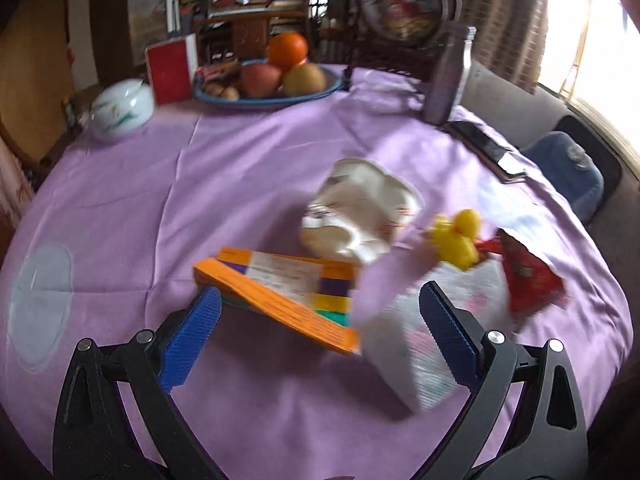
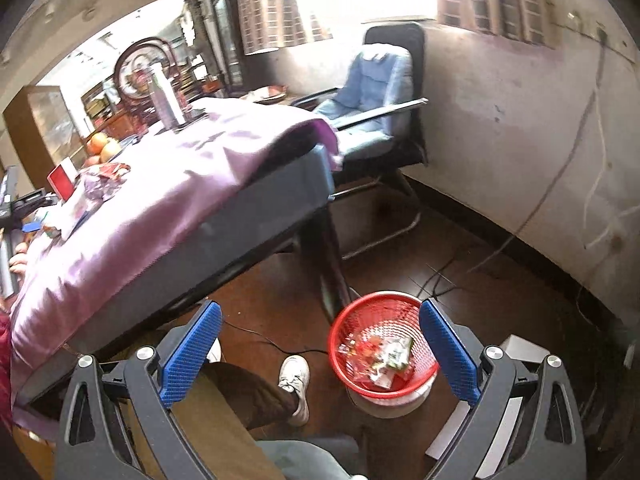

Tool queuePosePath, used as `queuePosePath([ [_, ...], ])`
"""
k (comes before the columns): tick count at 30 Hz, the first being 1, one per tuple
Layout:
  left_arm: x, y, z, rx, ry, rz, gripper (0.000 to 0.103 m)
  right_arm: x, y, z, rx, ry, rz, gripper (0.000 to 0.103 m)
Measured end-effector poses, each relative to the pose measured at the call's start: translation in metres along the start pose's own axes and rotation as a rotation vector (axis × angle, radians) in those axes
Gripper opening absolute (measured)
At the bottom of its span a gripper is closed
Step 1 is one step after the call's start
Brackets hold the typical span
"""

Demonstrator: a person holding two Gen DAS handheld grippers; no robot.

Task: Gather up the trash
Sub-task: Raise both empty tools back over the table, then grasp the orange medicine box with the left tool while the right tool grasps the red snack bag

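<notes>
In the left wrist view my left gripper [image 1: 320, 300] is open above the purple tablecloth [image 1: 160, 200]. An orange box [image 1: 280, 292] lies between its blue fingers, untouched. Behind it sit a crumpled white paper cup [image 1: 360, 212], a white tissue pack [image 1: 424, 344], a yellow duck toy [image 1: 458, 240] and a red wrapper [image 1: 532, 276]. In the right wrist view my right gripper [image 2: 320, 316] is open and empty, hanging off the table's side above the floor. Just right of centre below it stands a red mesh basket [image 2: 344, 320] holding wrappers [image 2: 380, 354].
A fruit plate [image 1: 276, 92], a white ceramic jar [image 1: 122, 110], a red box [image 1: 170, 68], a bottle [image 1: 448, 76] and a phone [image 1: 484, 148] ring the table's far side. A person's leg and white shoe [image 2: 294, 376] are by the basket. A padded chair [image 2: 376, 96] stands beyond the table.
</notes>
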State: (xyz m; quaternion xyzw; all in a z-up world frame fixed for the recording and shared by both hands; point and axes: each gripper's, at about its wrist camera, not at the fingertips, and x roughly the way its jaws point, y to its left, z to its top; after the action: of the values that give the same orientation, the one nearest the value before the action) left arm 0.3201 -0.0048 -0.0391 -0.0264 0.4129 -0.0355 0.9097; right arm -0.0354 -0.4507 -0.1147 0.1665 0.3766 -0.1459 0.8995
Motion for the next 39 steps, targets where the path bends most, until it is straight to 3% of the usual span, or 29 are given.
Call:
queuePosePath([
  [4, 0.009, 0.017, -0.006, -0.005, 0.050, 0.019, 0.096, 0.003, 0.024, 0.004, -0.055, 0.000, 0.004, 0.097],
  [9, 0.026, 0.047, -0.009, 0.038, 0.137, 0.165, 0.096, 0.004, 0.037, 0.005, -0.078, 0.002, 0.027, 0.097],
  [14, -0.002, 0.108, -0.006, 0.005, 0.090, 0.289, 0.096, 0.003, 0.041, 0.004, -0.079, -0.010, 0.051, 0.097],
  [16, -0.021, 0.118, -0.005, -0.006, 0.065, 0.270, 0.096, 0.008, 0.043, 0.004, -0.068, 0.000, 0.071, 0.097],
  [18, -0.036, 0.115, -0.004, -0.014, 0.051, 0.202, 0.096, 0.013, 0.047, 0.003, -0.066, 0.013, 0.090, 0.097],
  [22, -0.033, 0.082, -0.001, 0.004, 0.075, 0.103, 0.096, 0.014, 0.065, 0.001, -0.105, 0.017, 0.110, 0.097],
  [27, 0.003, 0.057, -0.001, -0.005, 0.135, 0.114, 0.097, 0.003, 0.073, 0.006, -0.143, -0.012, 0.097, 0.097],
  [32, 0.028, 0.058, -0.011, -0.001, 0.176, 0.122, 0.097, 0.001, 0.092, 0.032, -0.153, -0.032, 0.173, 0.097],
  [39, 0.032, 0.065, -0.017, -0.001, 0.158, 0.131, 0.098, 0.029, 0.187, 0.077, -0.303, -0.031, 0.334, 0.097],
])
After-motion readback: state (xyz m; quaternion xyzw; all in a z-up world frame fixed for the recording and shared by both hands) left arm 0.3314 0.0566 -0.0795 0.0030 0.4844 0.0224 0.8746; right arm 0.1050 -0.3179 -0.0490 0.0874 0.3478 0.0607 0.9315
